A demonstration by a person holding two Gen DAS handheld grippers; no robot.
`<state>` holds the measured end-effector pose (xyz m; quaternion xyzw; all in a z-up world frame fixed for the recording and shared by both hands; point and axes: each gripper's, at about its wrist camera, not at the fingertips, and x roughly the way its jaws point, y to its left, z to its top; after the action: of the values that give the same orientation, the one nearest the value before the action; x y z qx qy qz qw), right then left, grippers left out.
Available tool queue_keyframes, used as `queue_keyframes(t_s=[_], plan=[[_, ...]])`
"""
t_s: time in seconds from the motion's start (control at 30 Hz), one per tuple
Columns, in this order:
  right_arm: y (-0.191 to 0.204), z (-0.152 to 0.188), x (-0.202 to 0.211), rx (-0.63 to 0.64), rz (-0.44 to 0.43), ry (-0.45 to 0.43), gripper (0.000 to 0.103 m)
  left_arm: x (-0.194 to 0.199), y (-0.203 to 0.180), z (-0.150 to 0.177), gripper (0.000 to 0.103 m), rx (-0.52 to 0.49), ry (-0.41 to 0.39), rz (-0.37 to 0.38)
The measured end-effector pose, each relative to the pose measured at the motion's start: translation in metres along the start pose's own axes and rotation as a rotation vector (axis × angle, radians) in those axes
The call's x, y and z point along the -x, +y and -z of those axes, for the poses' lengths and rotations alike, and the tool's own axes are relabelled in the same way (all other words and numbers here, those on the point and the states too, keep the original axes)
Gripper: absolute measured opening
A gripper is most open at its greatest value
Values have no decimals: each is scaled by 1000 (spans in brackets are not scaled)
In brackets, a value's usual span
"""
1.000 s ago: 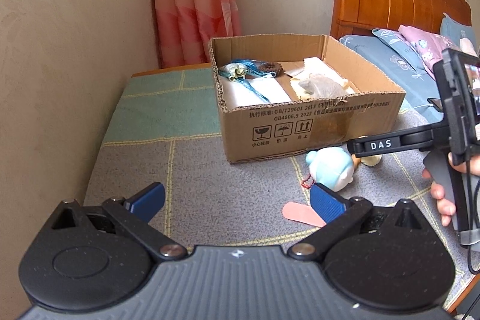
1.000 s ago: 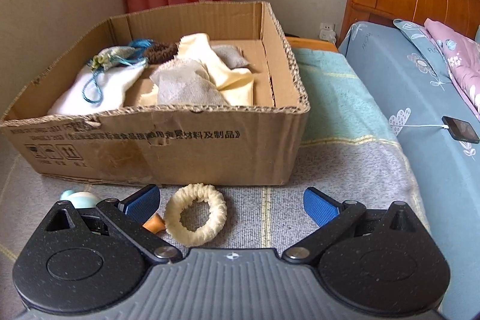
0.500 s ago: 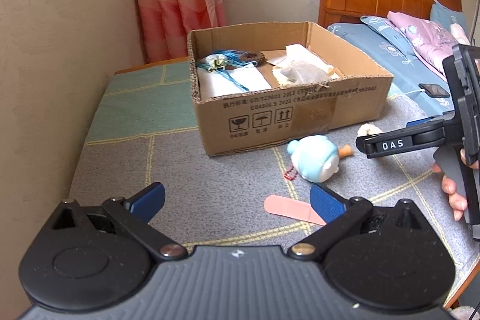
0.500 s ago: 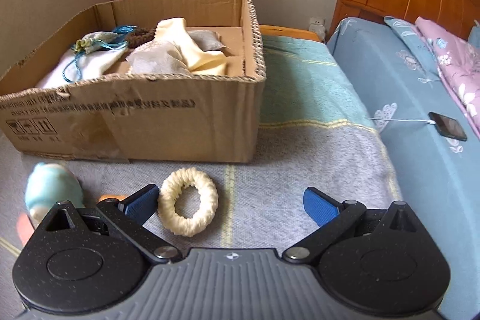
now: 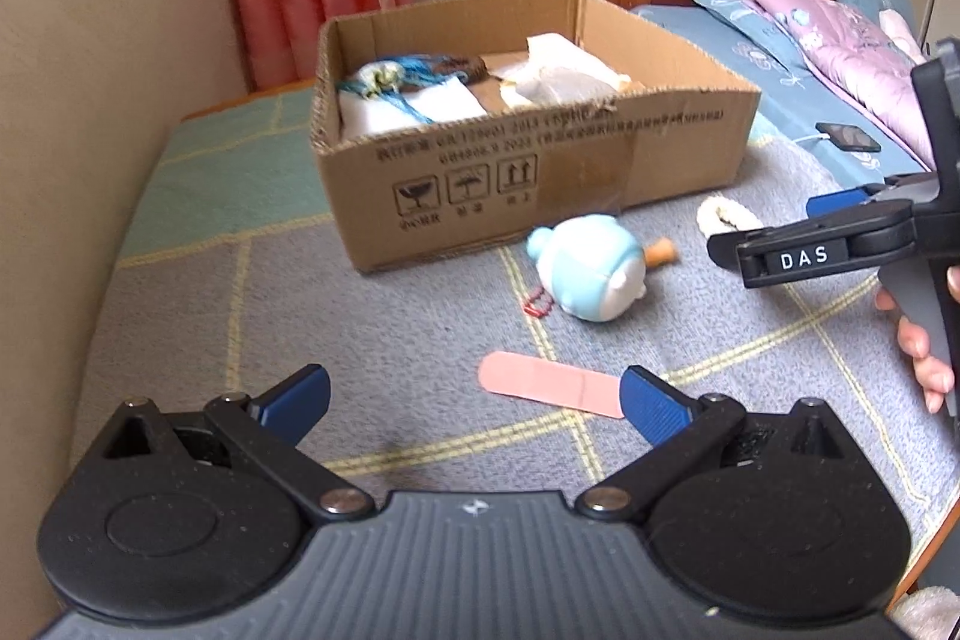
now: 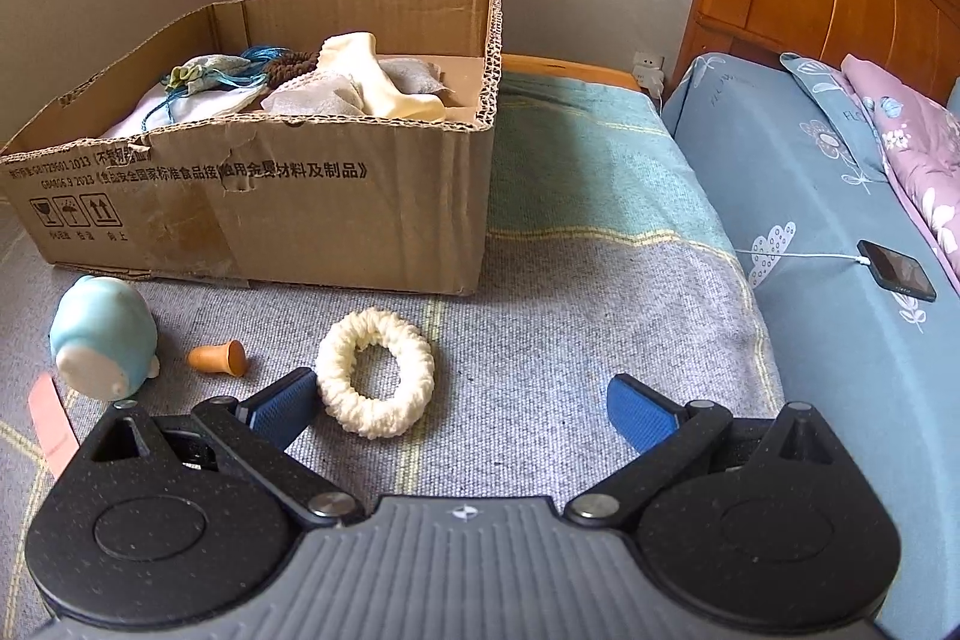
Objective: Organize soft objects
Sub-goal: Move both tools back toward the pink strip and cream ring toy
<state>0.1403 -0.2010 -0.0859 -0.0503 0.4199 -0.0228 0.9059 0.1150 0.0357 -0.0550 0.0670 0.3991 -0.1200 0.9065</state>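
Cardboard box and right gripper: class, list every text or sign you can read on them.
"DAS": white letters on the right gripper's arm.
"GB4806.9 2023": cardboard box front, top-left print.
"食品接触用金属材料及制品": same front.
Three shipping pictograms: fragile, keep dry, this way up.
Captions beneath them: too small.

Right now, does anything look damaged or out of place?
The cardboard box has a torn front wall near the printed line. The blue plush toy lies tipped beside it, not yet inside.

I see a grey-and-green blanket (image 6: 576,316) carrying the cardboard box (image 6: 312,214), a blue plush toy (image 6: 102,343), an orange stopper (image 6: 219,358), a cream yarn ring (image 6: 375,370) and a pink strip (image 5: 549,383).
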Motion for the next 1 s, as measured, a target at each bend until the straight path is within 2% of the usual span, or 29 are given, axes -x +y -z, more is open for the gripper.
queue_keyframes(t_s=[0.37, 0.77, 1.0], plan=[[0, 4, 3, 1, 1, -18, 103, -37, -17, -11, 102, -10, 49, -80], [-2, 6, 4, 9, -10, -22, 103, -17, -9, -1, 103, -76, 130, -165], [-2, 7, 5, 13, -13, -27, 103, -11, 10, 9, 103, -25, 133, -197]])
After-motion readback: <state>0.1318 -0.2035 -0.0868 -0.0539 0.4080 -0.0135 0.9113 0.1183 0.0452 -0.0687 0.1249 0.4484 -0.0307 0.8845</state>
